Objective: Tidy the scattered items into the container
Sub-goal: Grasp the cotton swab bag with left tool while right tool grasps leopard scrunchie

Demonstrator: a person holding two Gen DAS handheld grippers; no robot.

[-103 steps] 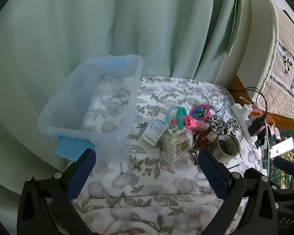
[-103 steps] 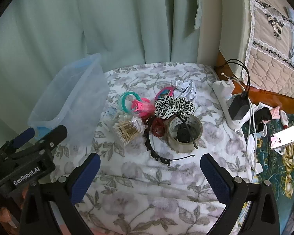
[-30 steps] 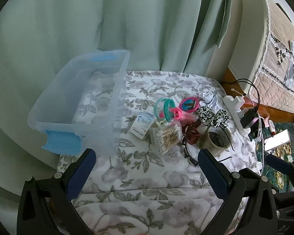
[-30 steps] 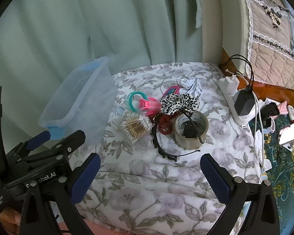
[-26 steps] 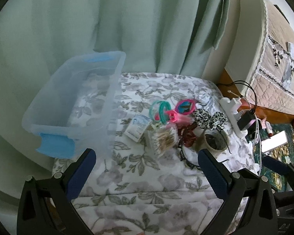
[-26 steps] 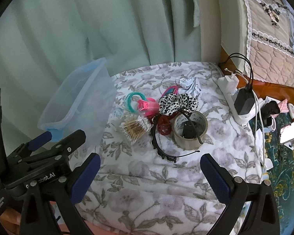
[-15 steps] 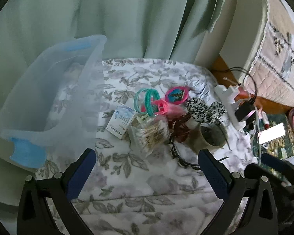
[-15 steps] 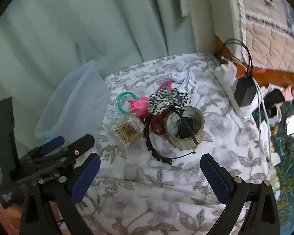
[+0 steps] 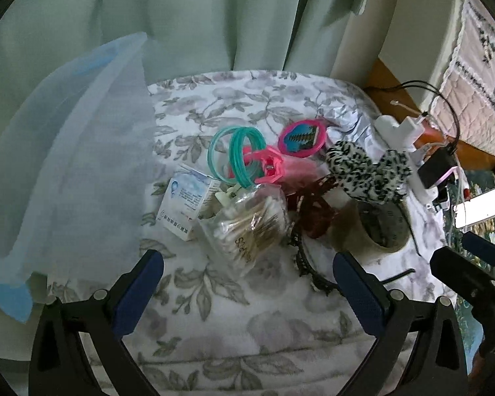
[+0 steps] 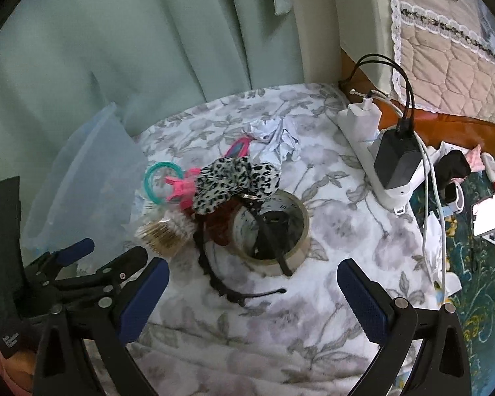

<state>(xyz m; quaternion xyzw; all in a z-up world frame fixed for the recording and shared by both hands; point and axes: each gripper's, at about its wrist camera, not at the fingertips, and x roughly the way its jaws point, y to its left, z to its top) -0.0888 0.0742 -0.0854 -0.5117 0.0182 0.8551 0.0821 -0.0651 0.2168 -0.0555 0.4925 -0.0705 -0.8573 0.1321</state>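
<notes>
A clear plastic bin (image 9: 66, 165) with blue handles stands at the left of the floral-covered surface; it also shows in the right wrist view (image 10: 82, 178). A pile lies to its right: a bag of cotton swabs (image 9: 247, 224), a white box (image 9: 184, 201), teal rings (image 9: 237, 158), a pink clip (image 9: 267, 168), a pink mirror (image 9: 302, 138), a leopard scrunchie (image 10: 234, 181), a tape roll (image 10: 270, 227), a black headband (image 10: 224, 280). My left gripper (image 9: 247, 283) is open just in front of the swab bag. My right gripper (image 10: 252, 290) is open in front of the tape roll.
A white power strip (image 10: 382, 165) with chargers and cables lies at the right edge. A crumpled paper (image 10: 274, 135) sits behind the pile. A lit phone (image 10: 491, 211) lies on the floor at right. A green curtain (image 9: 214, 16) hangs behind.
Both grippers have moved forward and down toward the pile, which now looks larger. The left gripper has swung right, leaving the bin at its left edge. Both stay open.
</notes>
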